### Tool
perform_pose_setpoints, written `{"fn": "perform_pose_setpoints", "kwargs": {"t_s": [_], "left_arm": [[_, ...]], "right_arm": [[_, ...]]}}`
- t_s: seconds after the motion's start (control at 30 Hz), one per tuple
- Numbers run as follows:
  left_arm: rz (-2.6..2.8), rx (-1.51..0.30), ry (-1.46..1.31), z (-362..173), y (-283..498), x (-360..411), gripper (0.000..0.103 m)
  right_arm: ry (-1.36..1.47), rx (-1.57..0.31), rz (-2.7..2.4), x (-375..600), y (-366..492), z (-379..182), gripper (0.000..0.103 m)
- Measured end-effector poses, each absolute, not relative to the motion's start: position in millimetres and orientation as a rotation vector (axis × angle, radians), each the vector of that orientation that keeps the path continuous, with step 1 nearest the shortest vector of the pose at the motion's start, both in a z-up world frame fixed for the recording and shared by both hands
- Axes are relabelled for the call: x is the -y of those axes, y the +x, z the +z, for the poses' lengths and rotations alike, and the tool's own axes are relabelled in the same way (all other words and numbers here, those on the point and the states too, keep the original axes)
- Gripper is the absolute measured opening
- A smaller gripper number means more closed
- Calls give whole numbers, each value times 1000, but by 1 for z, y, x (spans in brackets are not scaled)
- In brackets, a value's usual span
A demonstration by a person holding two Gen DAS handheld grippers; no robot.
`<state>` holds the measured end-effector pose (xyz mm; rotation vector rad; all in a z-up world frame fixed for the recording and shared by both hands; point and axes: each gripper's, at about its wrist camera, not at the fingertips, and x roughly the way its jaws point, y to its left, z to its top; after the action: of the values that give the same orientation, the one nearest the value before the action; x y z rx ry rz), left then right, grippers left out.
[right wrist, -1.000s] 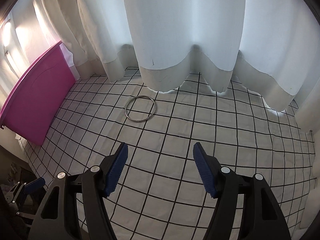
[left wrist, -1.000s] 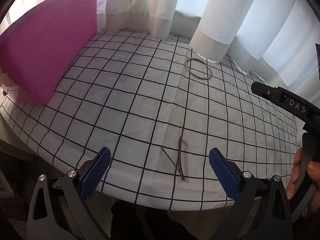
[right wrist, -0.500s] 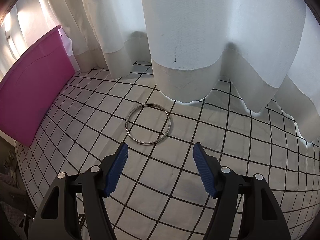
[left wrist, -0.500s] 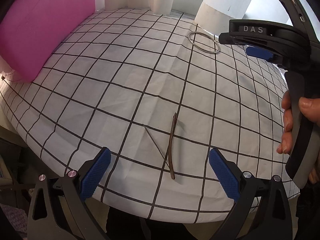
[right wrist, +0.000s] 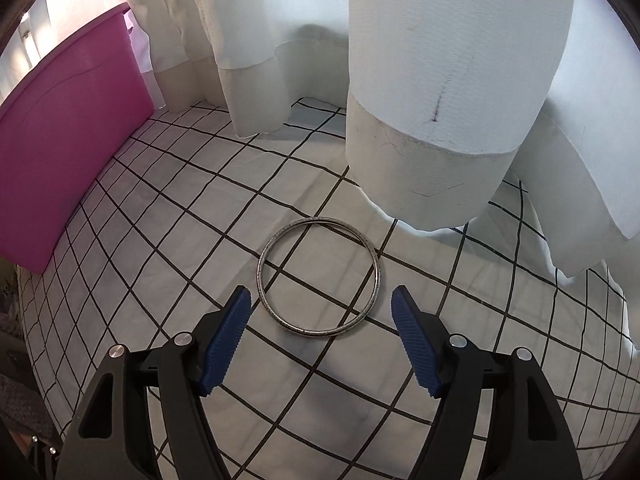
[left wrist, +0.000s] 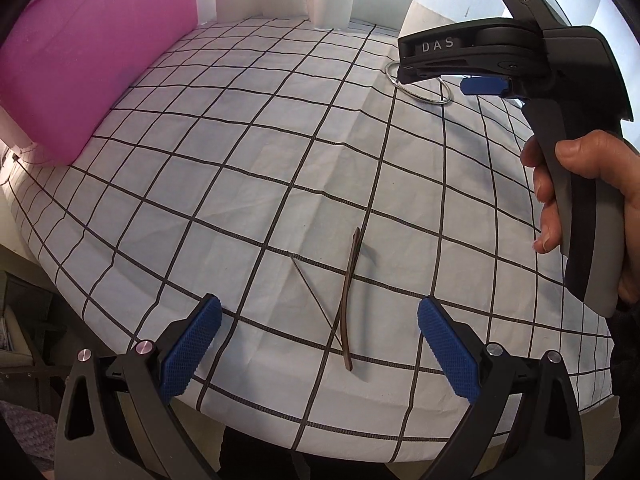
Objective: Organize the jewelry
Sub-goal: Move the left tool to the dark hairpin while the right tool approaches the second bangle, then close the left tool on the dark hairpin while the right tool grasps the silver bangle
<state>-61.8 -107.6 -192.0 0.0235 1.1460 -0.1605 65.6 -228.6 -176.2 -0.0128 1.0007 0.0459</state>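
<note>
A silver bangle (right wrist: 319, 277) lies flat on the checked cloth, just ahead of my open right gripper (right wrist: 321, 339), which is empty. The bangle also shows in the left wrist view (left wrist: 424, 92), partly hidden behind the right gripper's body (left wrist: 500, 56). A thin brown hair stick (left wrist: 349, 297) and a fine dark pin (left wrist: 312, 294) lie on the cloth near the table's front edge, between the fingers of my open, empty left gripper (left wrist: 320, 346). A pink box (left wrist: 80, 52) stands at the far left; it also shows in the right wrist view (right wrist: 60, 160).
White curtains (right wrist: 440, 80) hang along the back and rest on the cloth just behind the bangle. The table's front edge (left wrist: 280, 432) drops off right under the left gripper. A hand (left wrist: 580, 208) holds the right gripper's handle.
My right gripper has moved forward and down to the bangle, which now sits just ahead of its open fingers. My left gripper has closed in slightly on the hair stick.
</note>
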Motion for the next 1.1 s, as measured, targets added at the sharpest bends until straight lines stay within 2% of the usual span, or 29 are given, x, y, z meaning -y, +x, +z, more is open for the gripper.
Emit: {"fn": "perform_pose_setpoints", "kwargs": {"t_s": [0.2,0.33,0.47,1.1], "left_arm": [[-145,-1149,58,-193,-63,113,97],[-144,-1146,73,-193,-63,117,97],[-139,-1142,72,-193,-63,119,97],[-134,-1112,62,-191,-70,124,97]], "right_arm": [[-69,-1025,21,221,80,-187,75],[-37,-1023,-6,225,87,-192,87],[-44,-998,-2,226,89,-194,90],[-52,-989,25,231,89,-194,91]]}}
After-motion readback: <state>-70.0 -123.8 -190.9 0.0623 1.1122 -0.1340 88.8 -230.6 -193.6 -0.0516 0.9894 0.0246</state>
